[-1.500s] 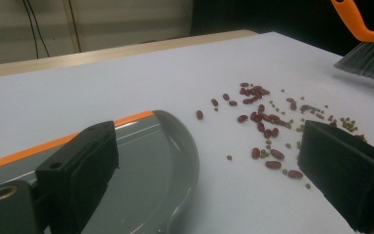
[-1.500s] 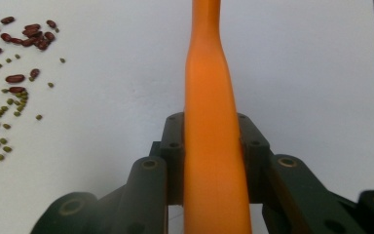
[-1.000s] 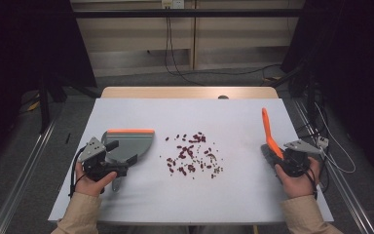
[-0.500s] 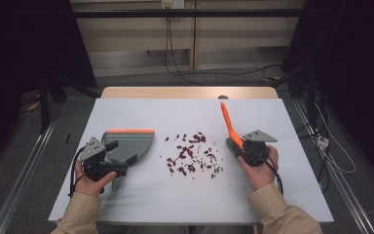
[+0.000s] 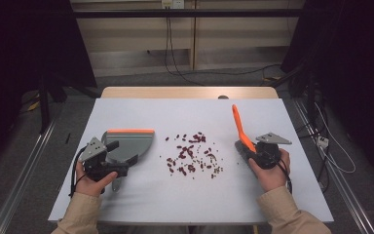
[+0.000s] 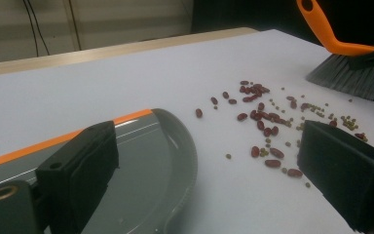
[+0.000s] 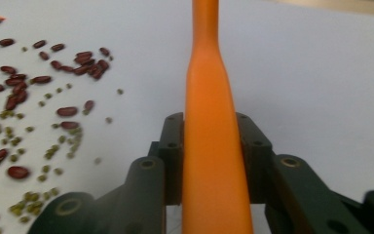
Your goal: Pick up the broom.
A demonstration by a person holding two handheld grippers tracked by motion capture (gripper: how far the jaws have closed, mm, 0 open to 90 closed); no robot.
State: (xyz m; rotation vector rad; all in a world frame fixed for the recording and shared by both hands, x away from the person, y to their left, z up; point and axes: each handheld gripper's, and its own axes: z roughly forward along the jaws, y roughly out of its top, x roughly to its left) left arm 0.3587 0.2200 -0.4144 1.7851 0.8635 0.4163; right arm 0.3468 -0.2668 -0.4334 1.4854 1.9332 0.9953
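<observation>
the grey dustpan with its orange lip lies flat on the white tabletop at my left, and its tray looks bare: none of the beans are in it. the red kidney beans and the small green ones mixed among them lie scattered loose on the tabletop between my two hands, well clear of the pan's mouth.

my right gripper is clenched on the orange handle of the hand brush; the handle runs straight up between the two jaws in the right gripper view, both pads pressed against its sides, and the jaws have just been easing open a little with the handle between them. the brush's dark bristles rest on the tabletop just beside the right edge of the bean scatter.

my left gripper sits at the dustpan's near end. in the left gripper view one jaw stands over the pan's tray and the other stands out over the tabletop near the beans, so the jaws are spread wide. whether they grip the pan's handle i cannot tell, since the handle is hidden under the gripper body in the high view.
</observation>
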